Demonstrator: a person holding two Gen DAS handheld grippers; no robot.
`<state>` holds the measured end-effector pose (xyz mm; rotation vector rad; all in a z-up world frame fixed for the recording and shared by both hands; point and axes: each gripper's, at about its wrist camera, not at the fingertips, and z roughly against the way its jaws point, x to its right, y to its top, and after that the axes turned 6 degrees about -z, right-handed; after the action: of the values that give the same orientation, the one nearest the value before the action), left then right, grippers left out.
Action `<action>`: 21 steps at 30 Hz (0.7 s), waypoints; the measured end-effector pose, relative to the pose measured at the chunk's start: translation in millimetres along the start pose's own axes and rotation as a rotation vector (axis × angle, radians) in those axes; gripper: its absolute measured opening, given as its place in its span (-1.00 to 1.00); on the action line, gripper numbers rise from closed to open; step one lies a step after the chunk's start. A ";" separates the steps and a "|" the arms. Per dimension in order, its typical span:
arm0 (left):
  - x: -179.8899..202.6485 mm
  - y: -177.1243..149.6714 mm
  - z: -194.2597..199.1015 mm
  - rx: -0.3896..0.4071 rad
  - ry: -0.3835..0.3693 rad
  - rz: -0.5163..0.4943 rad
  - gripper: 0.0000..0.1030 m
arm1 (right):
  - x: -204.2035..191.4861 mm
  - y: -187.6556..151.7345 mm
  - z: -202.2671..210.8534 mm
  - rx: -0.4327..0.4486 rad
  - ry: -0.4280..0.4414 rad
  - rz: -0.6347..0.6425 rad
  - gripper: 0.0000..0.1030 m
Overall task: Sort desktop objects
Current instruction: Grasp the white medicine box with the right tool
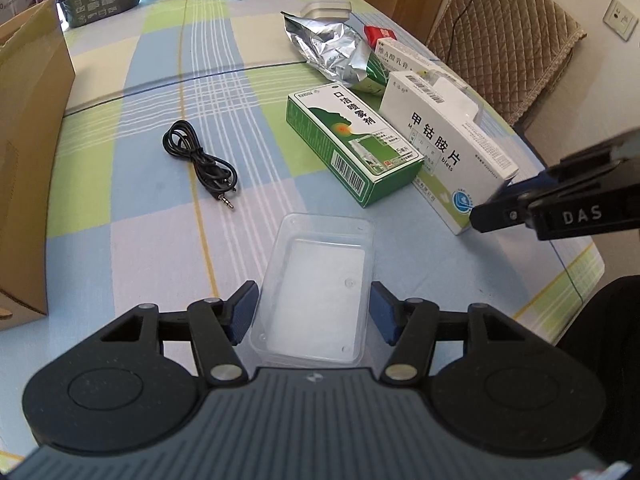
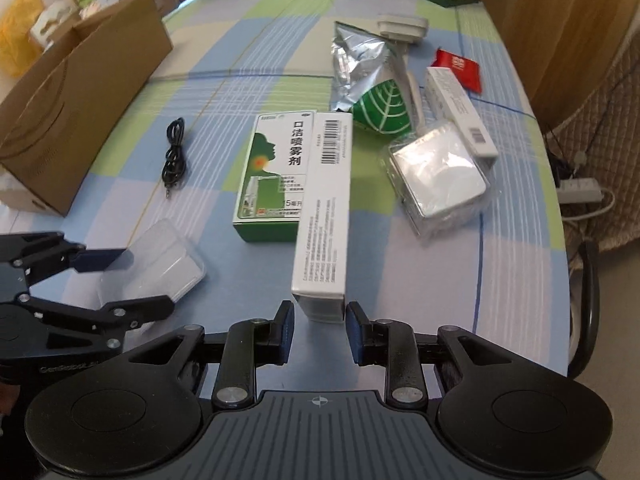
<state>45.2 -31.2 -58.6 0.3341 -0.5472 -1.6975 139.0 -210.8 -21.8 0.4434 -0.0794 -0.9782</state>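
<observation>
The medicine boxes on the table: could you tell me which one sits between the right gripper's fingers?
The white box, propped on edge against the green and white spray box, which lies flat; the slim white box lies farther away.

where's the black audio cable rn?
The black audio cable lies coiled on the checked tablecloth, between the cardboard box on the left and the green spray box, clear of both grippers.

A checked blue-and-green cloth covers the surface (image 1: 132,208). On it lie a coiled black audio cable (image 1: 200,160), a clear plastic tray (image 1: 316,292), a green medicine box (image 1: 352,140), a crumpled foil bag (image 1: 328,46) and a cardboard box (image 1: 28,152) at the left edge.
</observation>
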 end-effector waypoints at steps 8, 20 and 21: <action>-3.3 6.9 0.8 0.043 -0.016 0.007 0.04 | 0.8 10.4 -0.4 0.120 -0.008 -0.040 0.11; -2.0 4.1 -18.3 0.023 0.004 -0.054 0.08 | 1.7 27.8 -29.6 0.090 -0.020 -0.018 -0.02; -1.9 4.7 -18.7 0.023 0.009 -0.054 0.04 | 1.7 28.6 -30.4 0.090 -0.017 -0.020 -0.06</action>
<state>59.0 -33.1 -72.1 0.3757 -0.5563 -1.7420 170.3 -188.6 -38.2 0.5193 -0.1352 -1.0006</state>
